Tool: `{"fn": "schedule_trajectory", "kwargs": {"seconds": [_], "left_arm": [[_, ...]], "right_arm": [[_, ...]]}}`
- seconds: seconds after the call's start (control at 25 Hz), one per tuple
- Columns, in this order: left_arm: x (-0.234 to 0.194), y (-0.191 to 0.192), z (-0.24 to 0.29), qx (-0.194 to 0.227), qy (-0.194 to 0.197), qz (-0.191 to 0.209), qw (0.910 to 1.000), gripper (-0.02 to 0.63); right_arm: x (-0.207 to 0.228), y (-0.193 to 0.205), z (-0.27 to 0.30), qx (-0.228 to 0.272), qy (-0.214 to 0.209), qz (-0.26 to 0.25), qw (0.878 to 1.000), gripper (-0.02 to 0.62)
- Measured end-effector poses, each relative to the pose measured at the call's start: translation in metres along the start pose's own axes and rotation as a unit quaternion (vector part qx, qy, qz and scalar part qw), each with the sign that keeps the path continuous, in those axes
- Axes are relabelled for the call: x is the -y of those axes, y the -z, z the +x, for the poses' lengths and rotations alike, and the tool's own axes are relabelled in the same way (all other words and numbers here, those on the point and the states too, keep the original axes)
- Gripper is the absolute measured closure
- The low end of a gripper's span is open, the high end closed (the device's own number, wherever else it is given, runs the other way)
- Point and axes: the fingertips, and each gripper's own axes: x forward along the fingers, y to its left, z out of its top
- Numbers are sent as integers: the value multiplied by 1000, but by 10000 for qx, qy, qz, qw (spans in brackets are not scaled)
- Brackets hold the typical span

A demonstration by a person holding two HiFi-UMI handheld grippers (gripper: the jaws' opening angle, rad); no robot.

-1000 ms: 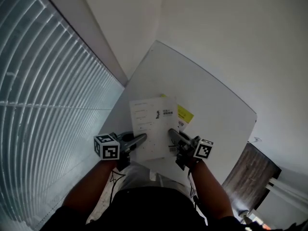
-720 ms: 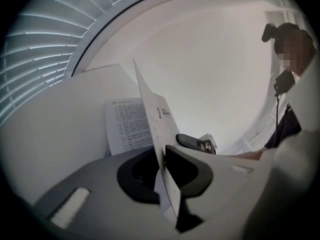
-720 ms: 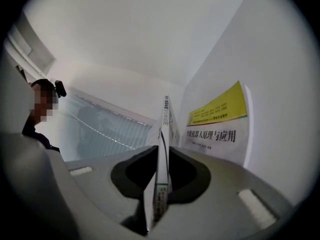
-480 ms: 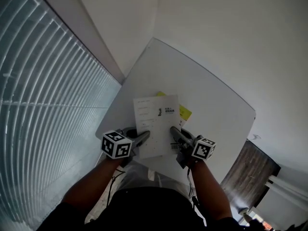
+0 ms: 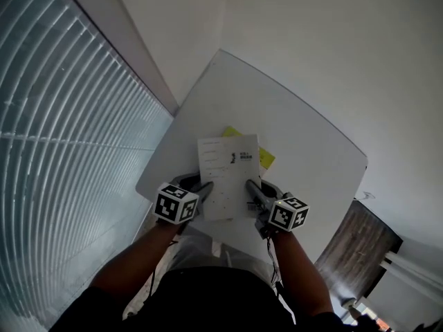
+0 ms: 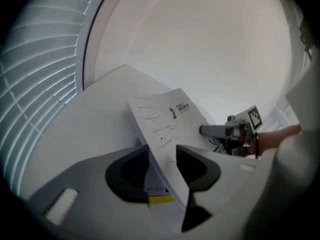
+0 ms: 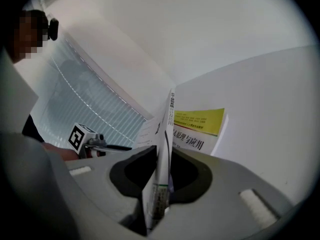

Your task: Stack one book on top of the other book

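Note:
A white book (image 5: 228, 175) lies over a yellow book (image 5: 266, 159) on the white table (image 5: 297, 123); only the yellow book's right edge and far corner show. My left gripper (image 5: 201, 187) stands at the white book's near left corner. Its jaws have just been opening, and in the left gripper view (image 6: 162, 154) the book's edge (image 6: 165, 129) runs between them with a gap. My right gripper (image 5: 250, 185) holds the near right edge. In the right gripper view (image 7: 162, 156) its jaws, just eased a little, still pinch the white book (image 7: 164, 134), with the yellow book (image 7: 200, 126) beyond.
A window with slatted blinds (image 5: 62, 123) runs along the left, close to the table's left edge. The person's arms and dark clothing (image 5: 208, 296) fill the bottom of the head view. A dark wooden panel (image 5: 360, 247) stands at the lower right.
The white book has slid up and right over the yellow book, covering more of it. The left gripper has rolled and moved in toward the book's corner. The right gripper has stayed put.

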Motion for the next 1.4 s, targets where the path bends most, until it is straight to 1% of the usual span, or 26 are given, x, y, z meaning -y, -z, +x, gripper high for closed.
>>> {"fn": "schedule_trajectory", "kwargs": {"seconds": [0.12,0.28,0.44,0.6,0.72,0.84,0.96,1.04,1.16,1.4], "left_arm": [[-4,1,0,57,22,-87,9999,433],[-2,3,-3,61,23,-48,10000,434],[0,6,1,98,54,14,9999,433],[0,1,-8,160,-16,3,9999,433],[0,0,-13,141,-60,7,9999,434],[0,3,-14,155,-81,-26,9998,434],[-2,1,-17,311,-87,-46,9995,445],[-2,-1,-21,375,-82,-12,9993,446],[2,-3,-26,399,-84,35,9992,446],[11,-2,-21,397,-88,39,9992,450]], "right_arm": [[2,1,0,0,-31,-69,10000,520],[5,4,1,-77,143,-137,9998,515],[10,9,3,-165,212,-237,9994,506],[10,10,2,-330,268,-301,9986,487],[12,11,-1,-458,358,-361,9977,456],[19,13,-4,-429,451,-233,9978,442],[31,14,-8,-420,695,-163,9966,431],[34,12,-12,-368,781,-130,9962,419],[28,3,-19,-199,718,-211,9970,419],[31,8,-26,-113,670,-172,9975,419]]}}
